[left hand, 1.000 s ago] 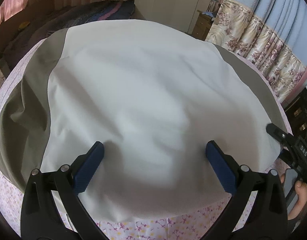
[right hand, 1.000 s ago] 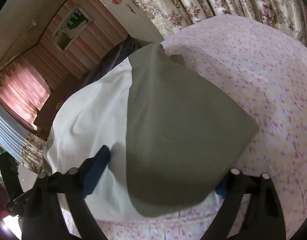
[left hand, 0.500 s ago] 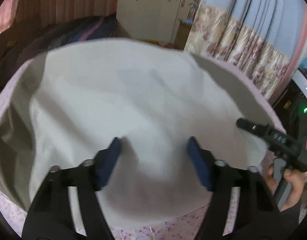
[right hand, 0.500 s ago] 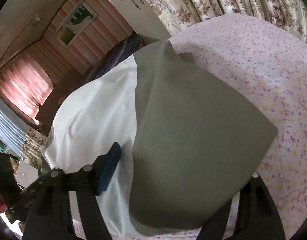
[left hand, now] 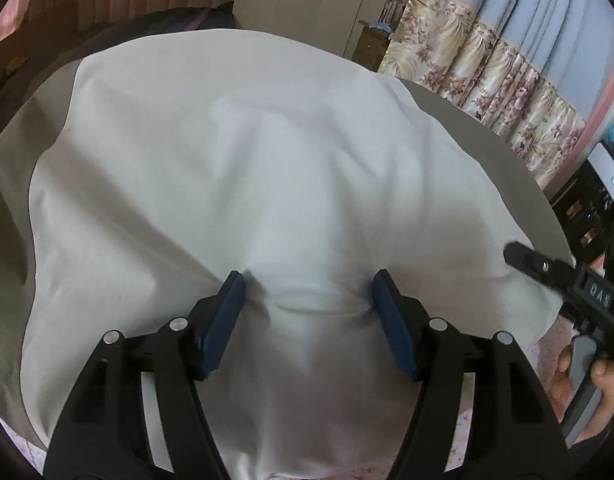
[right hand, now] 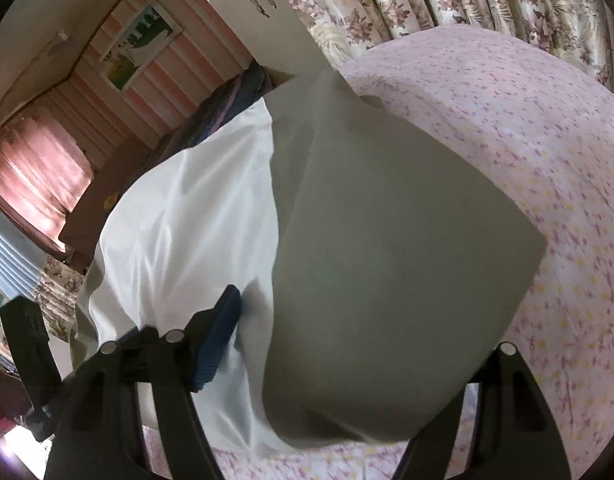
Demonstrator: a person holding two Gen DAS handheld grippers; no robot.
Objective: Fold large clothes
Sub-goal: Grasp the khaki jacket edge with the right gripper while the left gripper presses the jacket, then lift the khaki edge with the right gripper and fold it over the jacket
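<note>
Large garment, white in the body with olive side panels, spread flat on a pink floral bedspread, presumably to offer both tongs a free near edge. At far left, one olive panel draped slack beside the white body. At centre, left gripper tilted down onto the near white edge, jaws standing apart, tips pressed into the cloth with a low pucker gathered between the blue pads but not yet pinched. Placed there, by judgement, to seize the near edge for a fold away from the holder. At the right edge of the left wrist view, right gripper in a hand, set by the garment's near right corner as the matching hold. In the right wrist view, one blue pad resting on white cloth, opposite finger hidden beneath the other olive panel. Jaws closing, the panel's near corner between them, no clamp yet evident. Long axis of the garment running from the grippers toward the wardrobe beyond the bed's far end. Near end broad. Collar or hem: cannot tell.
</note>
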